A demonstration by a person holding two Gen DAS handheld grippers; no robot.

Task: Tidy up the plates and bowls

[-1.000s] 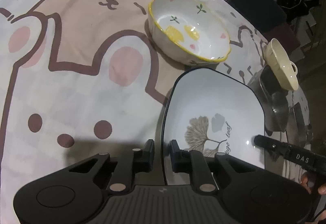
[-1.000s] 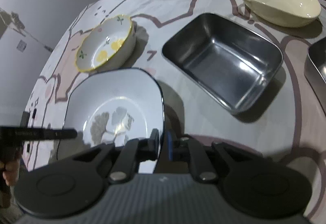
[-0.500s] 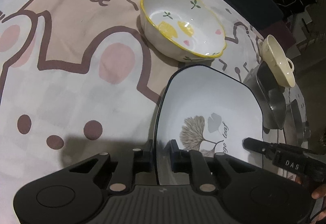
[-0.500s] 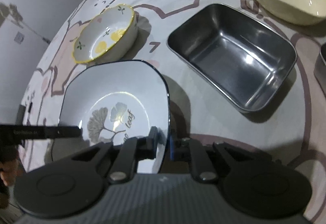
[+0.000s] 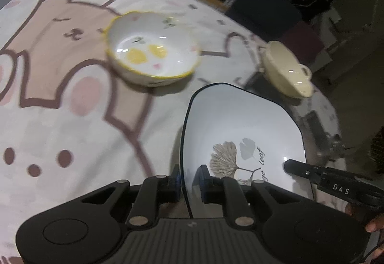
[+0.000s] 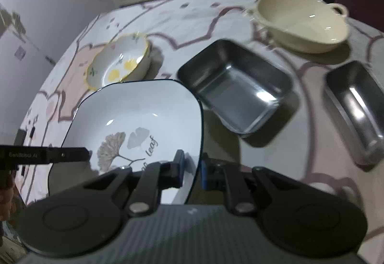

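A square white plate [image 5: 242,127] with a dark rim and a ginkgo-leaf print is held off the table between both grippers. My left gripper [image 5: 188,182] is shut on its left rim. My right gripper [image 6: 192,170] is shut on its right rim, and the plate [image 6: 136,115] fills the middle of the right wrist view. A white bowl with a yellow scalloped rim [image 5: 152,54] stands on the cloth beyond the plate; it also shows in the right wrist view [image 6: 120,62]. A cream two-handled dish [image 6: 302,21] stands at the far right.
A rectangular steel pan [image 6: 236,86] lies right of the plate, and a second narrower steel pan [image 6: 357,108] lies further right. The table carries a pink bear-print cloth [image 5: 60,101]. Dark shelves and chairs stand beyond the table's far edge.
Both grippers have lifted the plate off the cloth and tilted it up. The views have swung so the yellow-rimmed bowl and the steel pans sit lower and farther away.
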